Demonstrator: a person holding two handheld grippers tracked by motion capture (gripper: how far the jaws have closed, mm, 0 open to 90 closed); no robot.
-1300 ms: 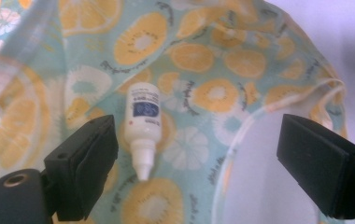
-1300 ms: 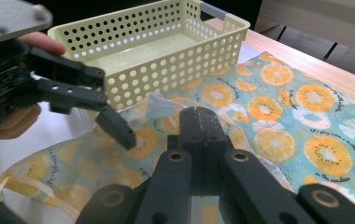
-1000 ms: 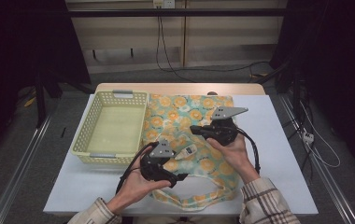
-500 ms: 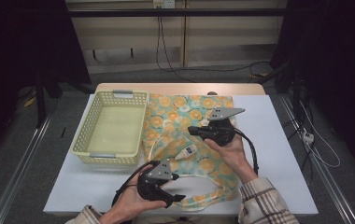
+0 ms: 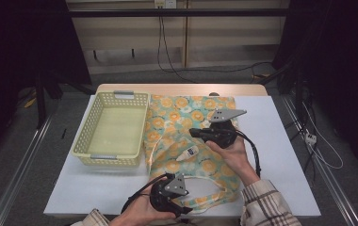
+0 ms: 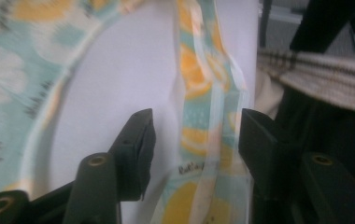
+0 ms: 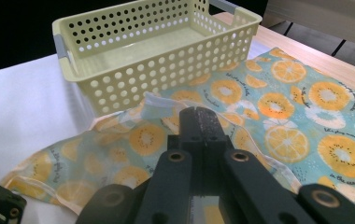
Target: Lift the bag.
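A cloth bag (image 5: 191, 122) printed with orange slices lies flat on the white table (image 5: 280, 155). Its looped strap (image 5: 210, 195) trails toward the near edge. My left gripper (image 5: 186, 211) is low at that edge, and its jaws have just been closing. In the left gripper view the strap (image 6: 203, 135) runs between the half-closed jaws of the left gripper (image 6: 196, 149), and the pads stand off it. My right gripper (image 5: 193, 133) hovers over the middle of the bag. In the right gripper view, the right gripper (image 7: 199, 123) is shut with nothing seen between its jaws.
A pale yellow perforated basket (image 5: 85, 141) stands on the table left of the bag, its wall (image 7: 166, 70) close ahead of my right gripper. A small white tube (image 5: 186, 153) lies on the cloth near the right hand. Cables run across the floor beyond the table.
My left gripper has moved from the cloth's middle down toward the near table edge and now straddles the strap, jaws narrower. The right gripper has stayed put.
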